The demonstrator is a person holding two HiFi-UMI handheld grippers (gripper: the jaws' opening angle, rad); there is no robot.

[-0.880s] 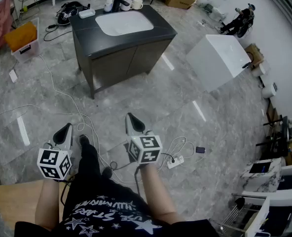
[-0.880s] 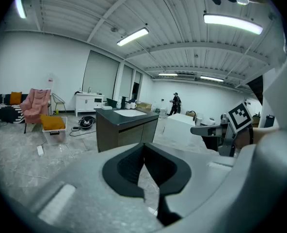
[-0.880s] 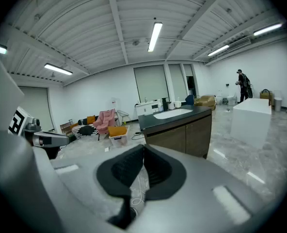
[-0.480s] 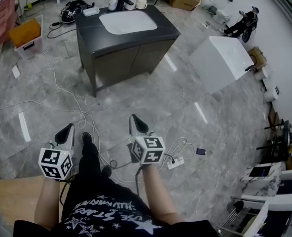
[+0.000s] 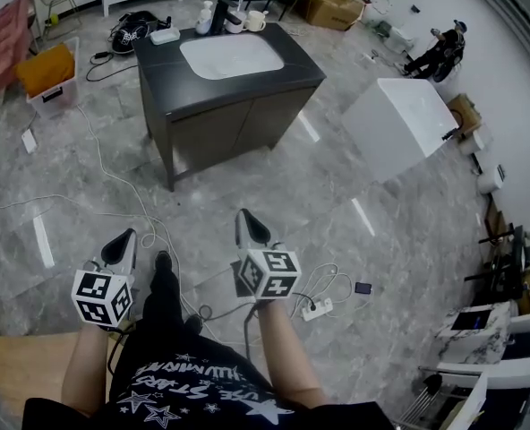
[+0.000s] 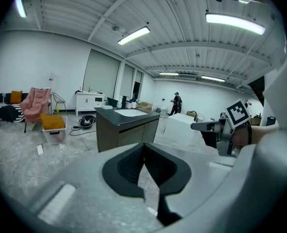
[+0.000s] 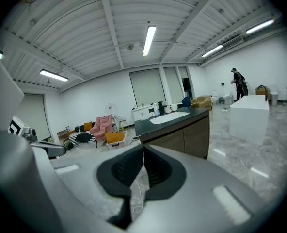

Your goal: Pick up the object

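Showing both tongs carried low over the grey floor (image 5: 283, 182): the left gripper (image 5: 120, 243) at 7 o'clock and the right gripper (image 5: 247, 225) at 6 o'clock of the head view, each with its jaws pressed together on nothing. The task names no particular object. The likeliest candidates stand well apart from both grippers, along the far edge of the dark vanity cabinet (image 5: 168, 72) at 12 o'clock, behind its white basin (image 5: 232, 55) — a pale bottle (image 5: 208, 14), a white mug (image 5: 255, 21) and a flat dish (image 5: 165, 35). Which is meant cannot be told. Judged by look, the bottle would be light, smooth plastic, best taken across its body; the mug stiff, glazed and breakable — best pinched over its wall at the rim.
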